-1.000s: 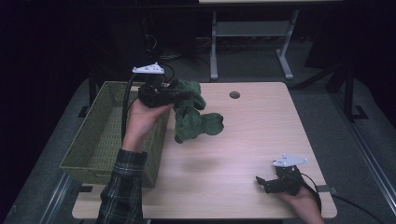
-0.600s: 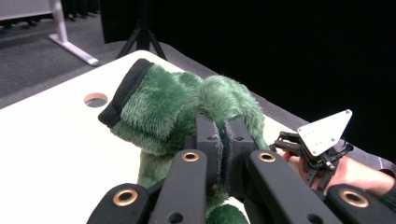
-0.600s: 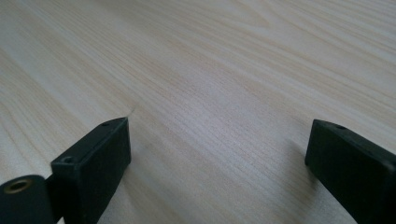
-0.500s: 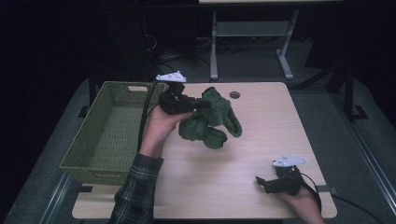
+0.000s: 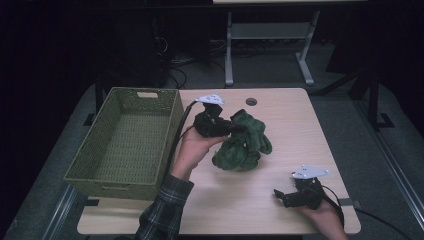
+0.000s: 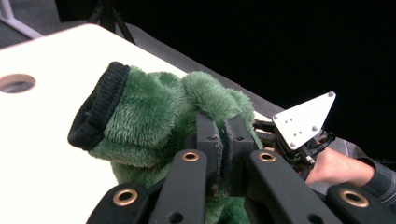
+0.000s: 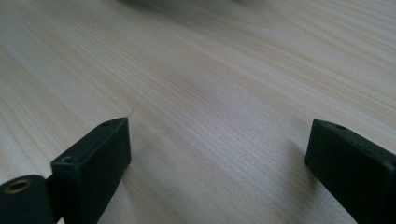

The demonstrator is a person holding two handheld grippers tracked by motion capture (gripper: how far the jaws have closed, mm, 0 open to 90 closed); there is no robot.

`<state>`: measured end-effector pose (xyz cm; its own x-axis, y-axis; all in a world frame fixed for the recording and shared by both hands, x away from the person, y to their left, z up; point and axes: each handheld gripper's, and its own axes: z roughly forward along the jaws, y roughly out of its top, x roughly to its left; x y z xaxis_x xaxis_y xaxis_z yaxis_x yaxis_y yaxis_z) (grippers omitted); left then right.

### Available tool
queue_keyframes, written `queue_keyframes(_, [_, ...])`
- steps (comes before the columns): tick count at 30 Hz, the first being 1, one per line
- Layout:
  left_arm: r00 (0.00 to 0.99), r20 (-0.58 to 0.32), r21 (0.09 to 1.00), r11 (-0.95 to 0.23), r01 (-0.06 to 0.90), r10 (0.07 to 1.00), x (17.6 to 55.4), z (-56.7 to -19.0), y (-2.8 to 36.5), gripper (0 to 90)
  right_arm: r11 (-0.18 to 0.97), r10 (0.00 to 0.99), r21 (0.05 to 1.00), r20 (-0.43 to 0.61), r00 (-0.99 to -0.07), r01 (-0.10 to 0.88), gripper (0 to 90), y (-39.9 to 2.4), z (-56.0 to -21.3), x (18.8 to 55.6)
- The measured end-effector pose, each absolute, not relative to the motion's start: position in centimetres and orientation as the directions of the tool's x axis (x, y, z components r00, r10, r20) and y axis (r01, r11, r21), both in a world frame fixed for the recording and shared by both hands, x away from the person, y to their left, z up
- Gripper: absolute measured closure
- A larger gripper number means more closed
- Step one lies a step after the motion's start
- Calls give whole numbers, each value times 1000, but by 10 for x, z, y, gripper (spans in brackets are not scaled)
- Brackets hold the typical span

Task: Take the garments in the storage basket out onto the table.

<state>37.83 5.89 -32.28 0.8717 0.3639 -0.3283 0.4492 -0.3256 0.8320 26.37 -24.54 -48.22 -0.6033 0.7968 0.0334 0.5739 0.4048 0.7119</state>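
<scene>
Left tool point(image 5: 235, 129) clamped on green plush toy point(image 5: 243, 142) above bench point(image 5: 300, 130), wicker basket point(image 5: 127, 142) beside, right tool point(image 5: 281, 197) spread wide, empty.

Woven green basket point(image 5: 125, 142) sits on the left part of the light wood table point(image 5: 280, 200), its long side running front to back, with a slot handle in the far wall. Round hole point(image 5: 251, 101) in the tabletop near the far edge; the same hole point(image 6: 16, 83) appears at the left of the left gripper view. Beyond the table, a grey metal stand point(image 5: 267, 37) on grey carpet point(image 5: 345, 115), with cables point(image 5: 187, 62) on the floor to its left.
</scene>
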Motion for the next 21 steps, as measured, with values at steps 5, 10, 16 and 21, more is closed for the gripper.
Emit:
queue_keyframes(5, [871,-339,814,-353,461,355,376,-345,45,871,405,797,712,33,-603,574,65,-245,-482,264])
queue_keyframes(10, [862,-361,783,-388,487,356,375,-376,35,870,406,797,710,33,-603,575,65,-245,-482,264])
queue_keyframes(16, [837,-388,716,-445,538,387,379,-422,28,868,405,797,711,34,-603,575,65,-245,-482,264])
queue_keyframes(21, [831,-389,696,-463,548,399,381,-439,26,859,406,797,710,33,-603,575,65,-245,-482,264])
